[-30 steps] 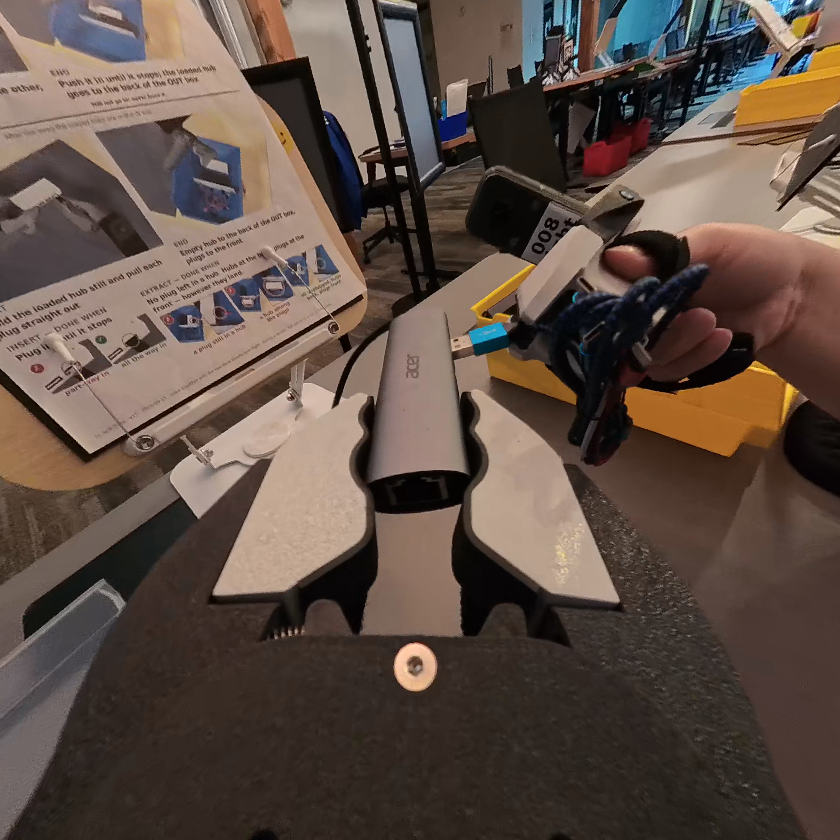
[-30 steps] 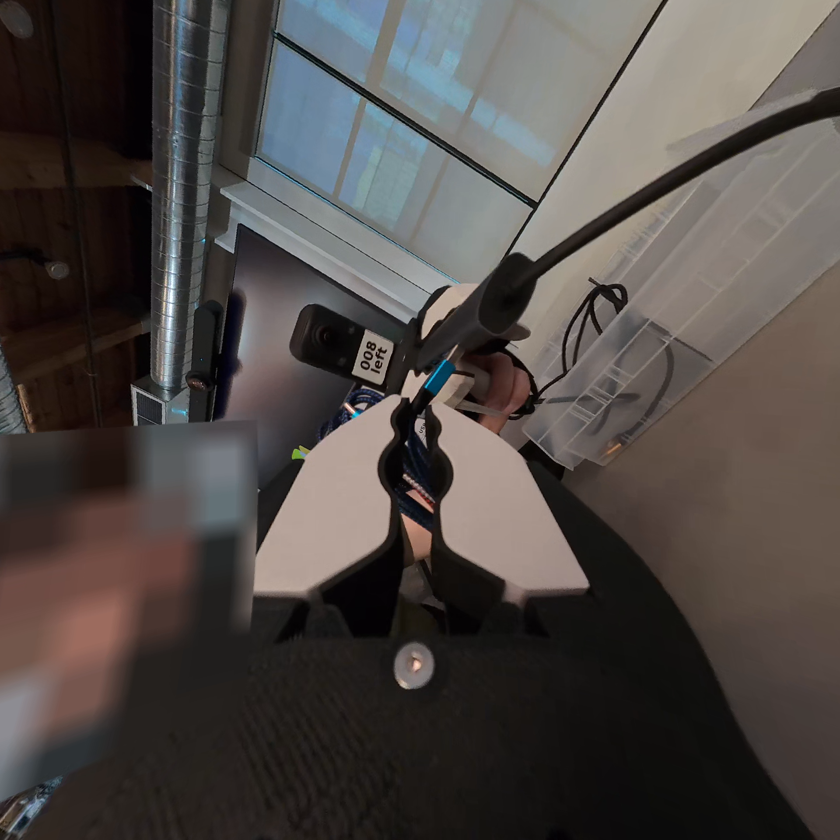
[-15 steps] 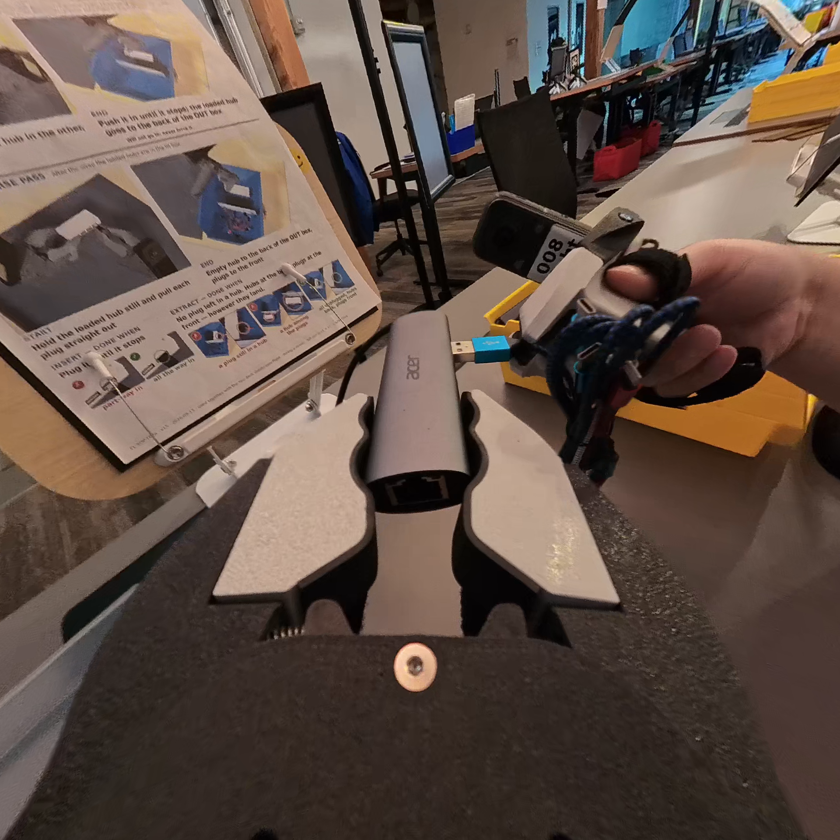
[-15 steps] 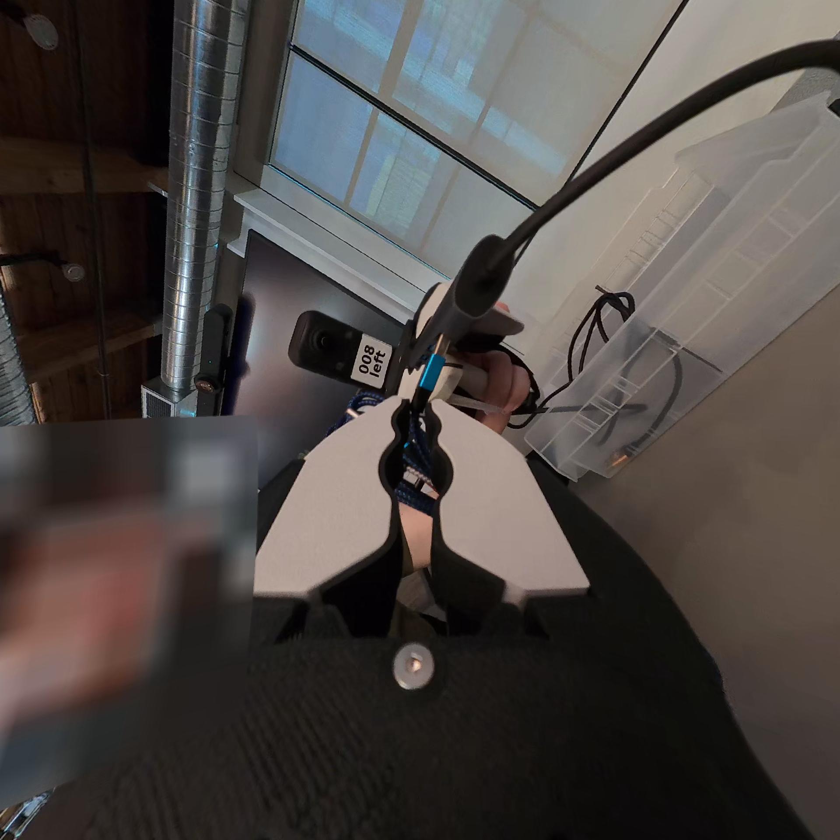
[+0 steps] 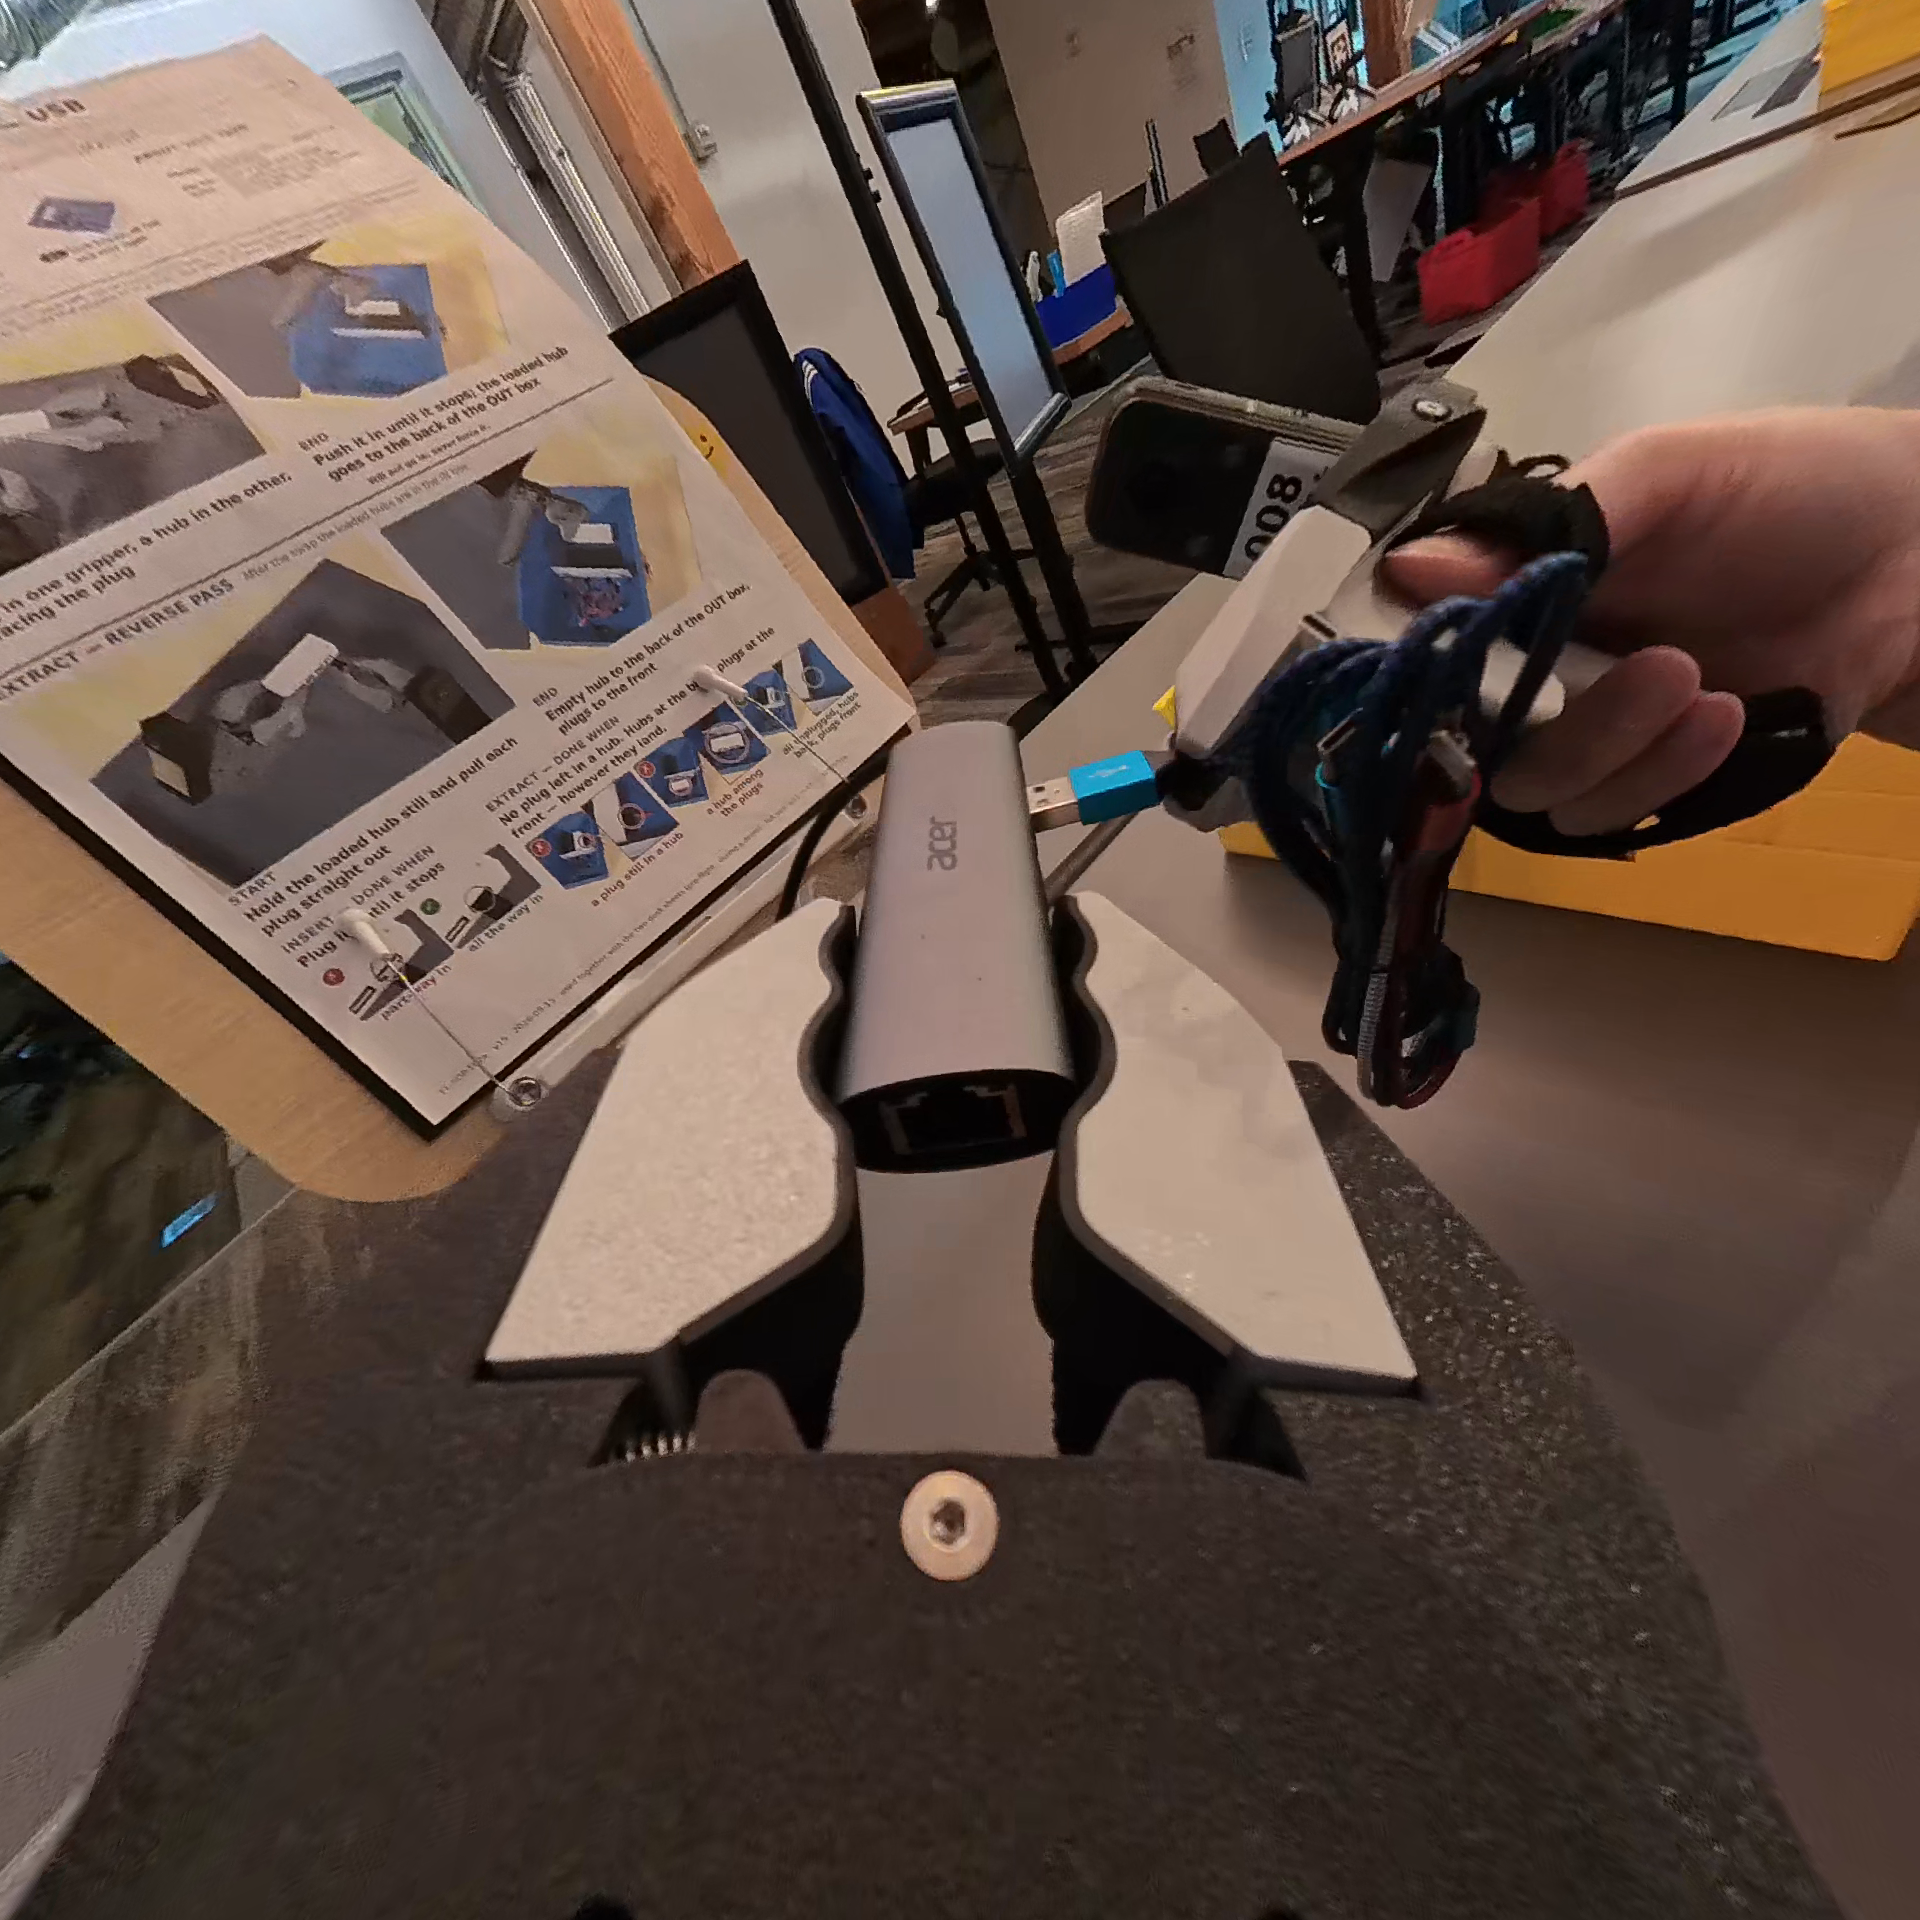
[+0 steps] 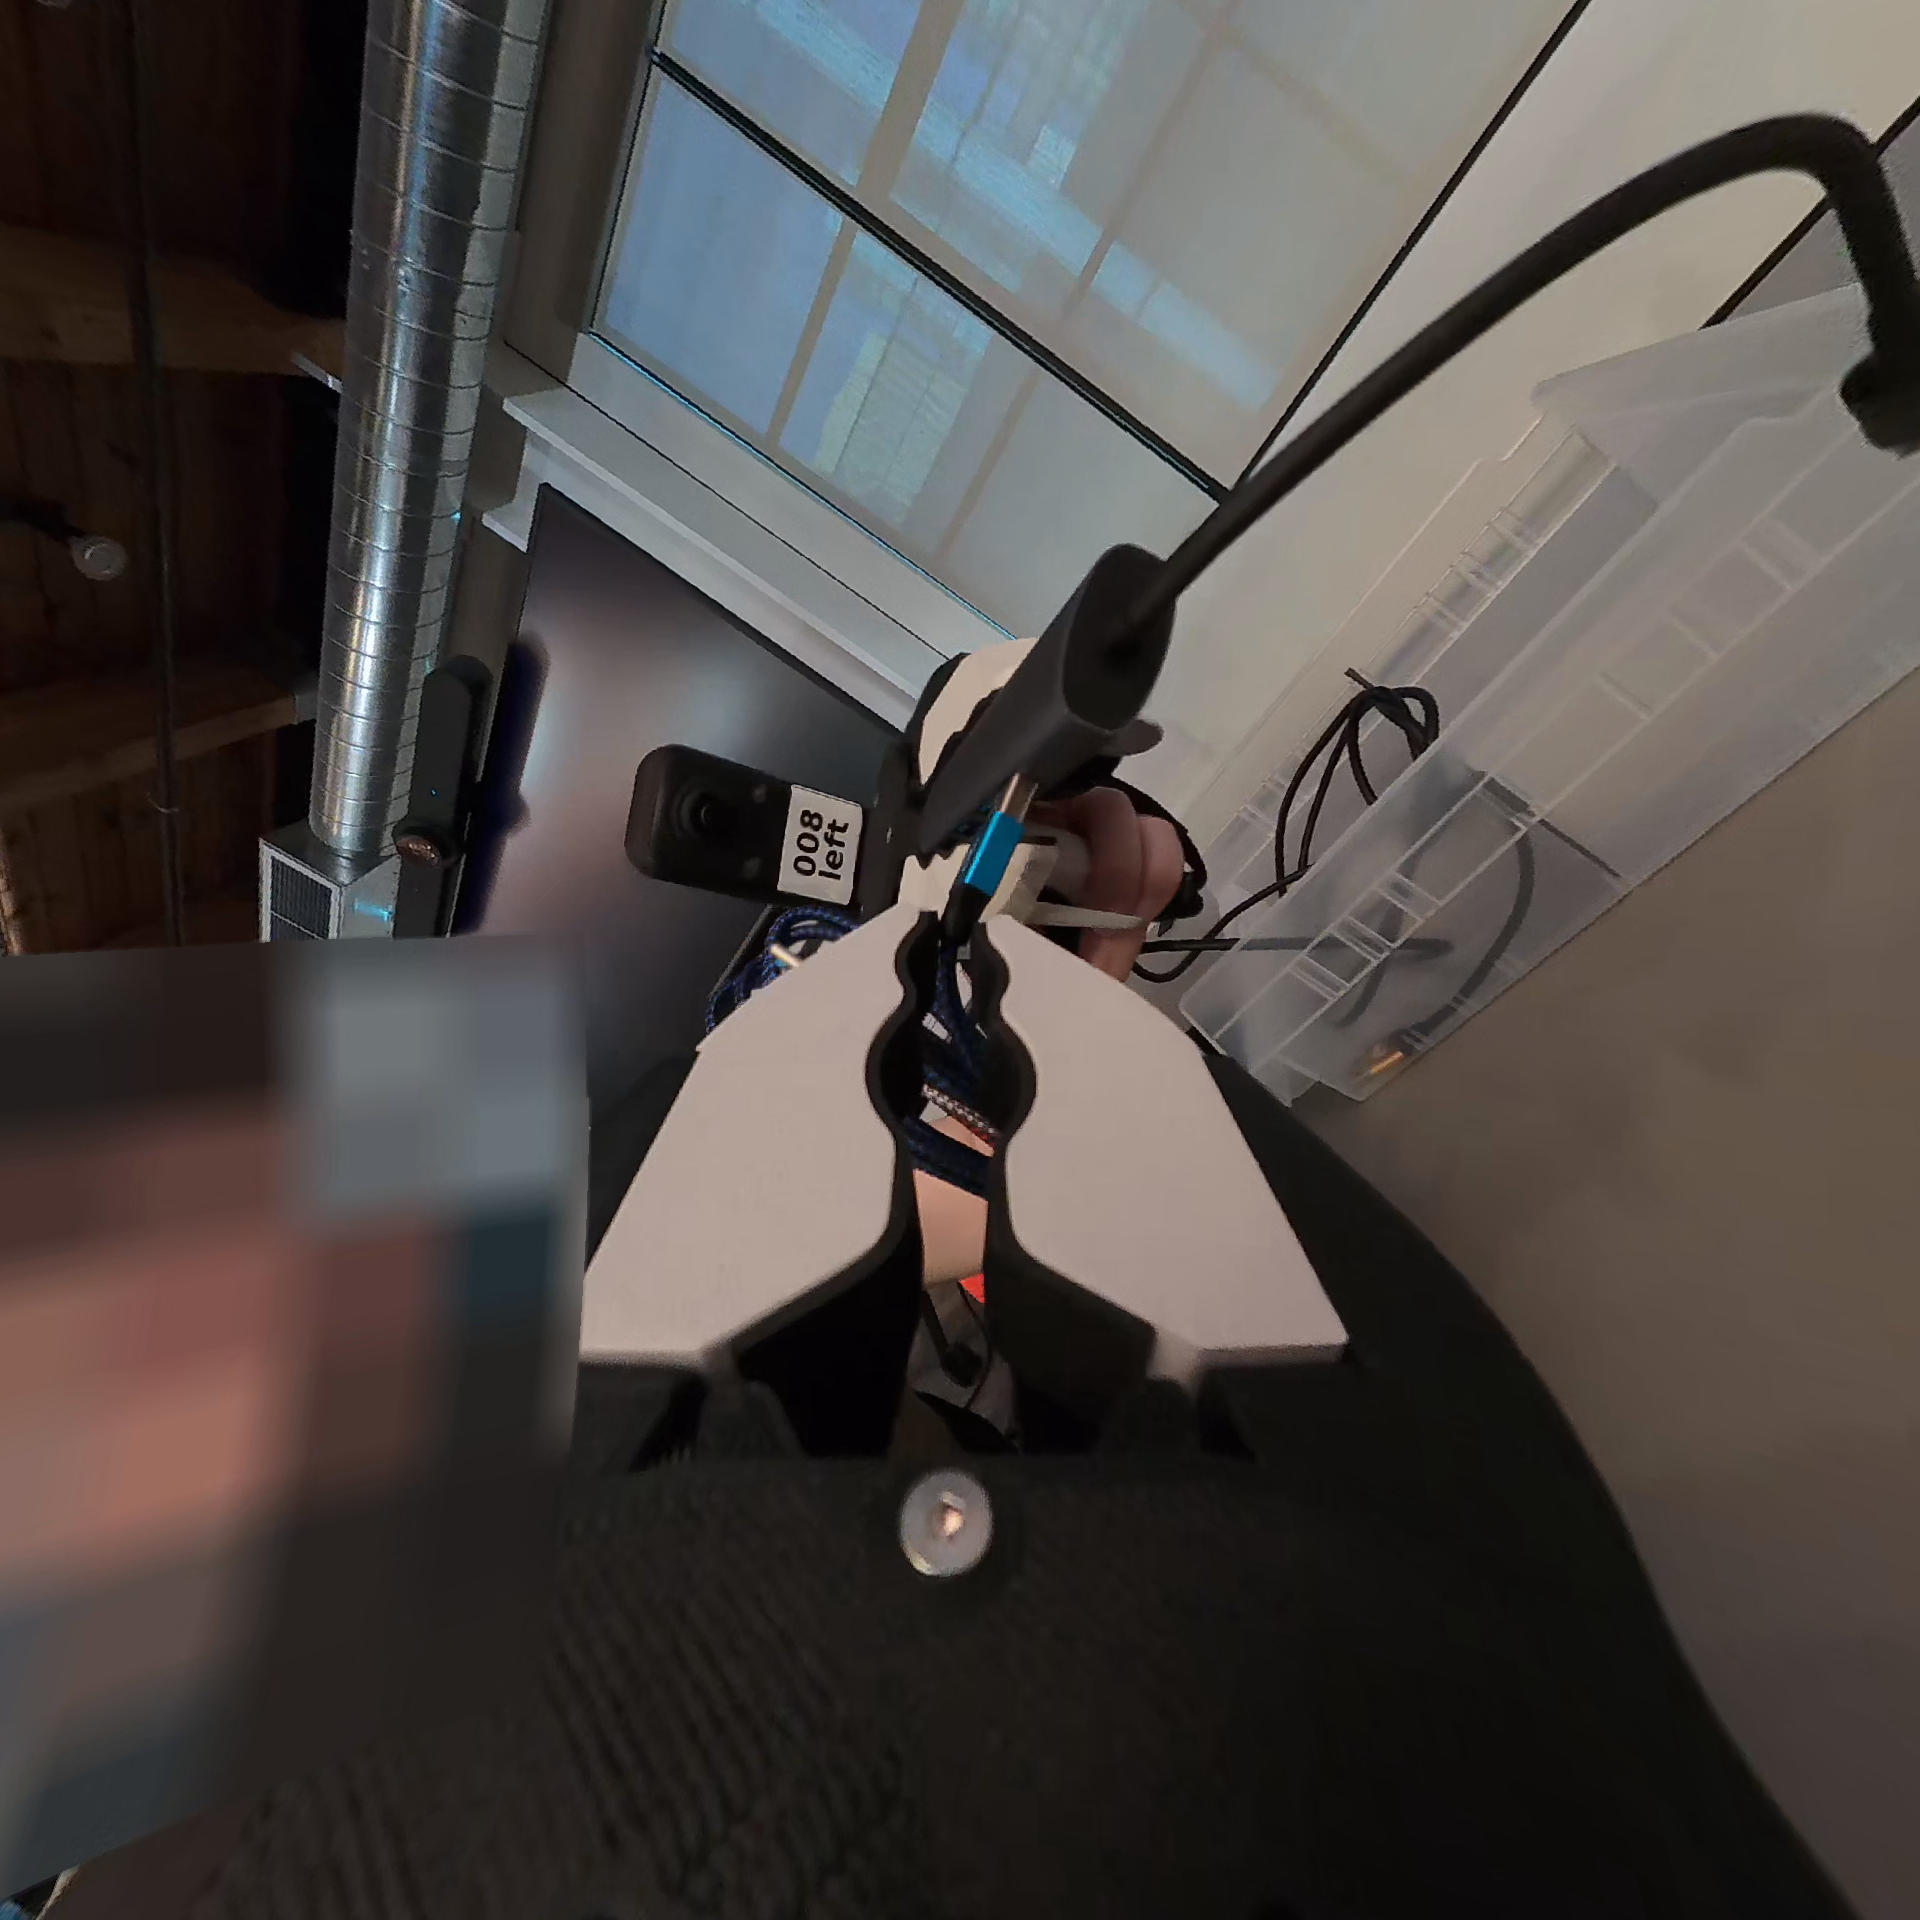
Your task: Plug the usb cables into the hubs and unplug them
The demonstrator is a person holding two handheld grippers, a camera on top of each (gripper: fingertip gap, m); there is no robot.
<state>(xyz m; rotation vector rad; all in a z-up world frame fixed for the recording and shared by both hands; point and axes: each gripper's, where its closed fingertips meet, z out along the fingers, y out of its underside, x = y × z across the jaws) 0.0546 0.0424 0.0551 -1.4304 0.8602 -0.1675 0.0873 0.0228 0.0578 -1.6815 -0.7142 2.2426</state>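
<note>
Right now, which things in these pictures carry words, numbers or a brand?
I cannot copy writing; these bear it.
Grey hub in the left tool: brand mark on top.
Instruction sheet on the wooden board: headings, captions; smallest print blurred.
White sticker on the camera: short label.

The USB hub (image 5: pixel 954 914) is held lengthwise between the fingers of the left gripper (image 5: pixel 951 1023), above the table (image 5: pixel 1621 1195). To its right, the USB plug (image 5: pixel 1091 795) is presented at the hub's side by the right gripper (image 5: pixel 1195 774), with a bundle of cables (image 5: pixel 1392 831) hung below the hand (image 5: pixel 1704 623). An instruction sheet (image 5: pixel 343 582) is propped to the left of the hub, and a bin (image 5: pixel 1662 883) is set on the table behind the right gripper.
</note>
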